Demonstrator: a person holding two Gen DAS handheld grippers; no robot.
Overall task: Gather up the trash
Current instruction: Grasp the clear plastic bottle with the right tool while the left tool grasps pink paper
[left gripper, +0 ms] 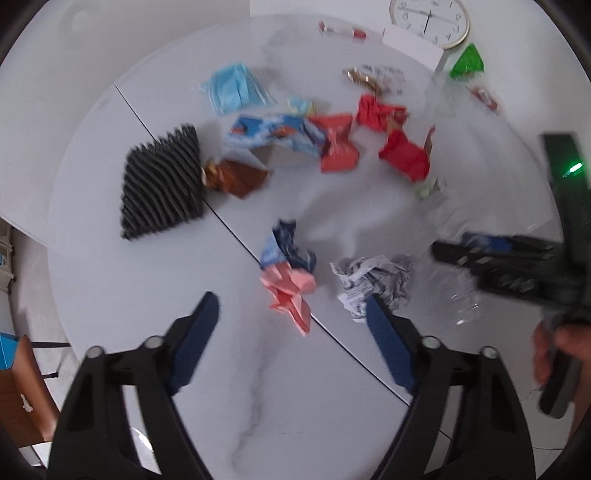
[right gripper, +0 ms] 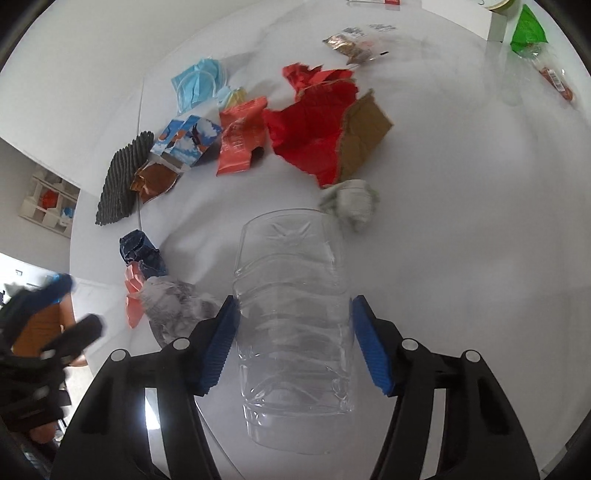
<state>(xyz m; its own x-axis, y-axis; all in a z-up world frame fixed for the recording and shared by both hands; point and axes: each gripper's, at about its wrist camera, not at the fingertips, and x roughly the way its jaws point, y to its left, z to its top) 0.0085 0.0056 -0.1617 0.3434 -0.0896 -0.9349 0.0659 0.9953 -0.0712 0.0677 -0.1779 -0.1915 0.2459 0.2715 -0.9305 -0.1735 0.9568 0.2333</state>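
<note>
**Two tongs low over a table of litter**

The white marble-look table (left gripper: 295,406) is strewn with rubbish. The left tongs (left gripper: 293,319) hang just above it with their blue pads apart and nothing gripped. A crumpled pink and dark blue wrapper (left gripper: 290,273) lies on the table in the gap ahead of the tips, and neither pad touches it. A ball of crumpled printed paper (left gripper: 373,284) sits just beside the wrapper on the right, at the tip of the right-hand pad.

The right tongs (right gripper: 293,321) straddle a clear plastic bottle (right gripper: 291,314) lying on the table, its length running away from them. The left pad (right gripper: 221,347) appears to rest against the bottle's side. A thin gap seems to show at the right pad, so I cannot tell whether the grip has closed. A hand (left gripper: 557,354) holds these tongs at the right edge of the left camera's view.

Farther off, a scatter of litter covers the middle of the table: a blue face mask (left gripper: 236,88), a blue and white carton (left gripper: 273,134), an orange-red packet (left gripper: 338,142), torn red paper (left gripper: 402,151) and a brown foil wrapper (left gripper: 236,177). A dark ribbed foam block (left gripper: 162,182) lies to the left of these. A small pale wad (right gripper: 351,201) sits just past the bottle's far end. At the far right are a green wrapper (left gripper: 467,61) and a white wall clock (left gripper: 430,20).
</note>
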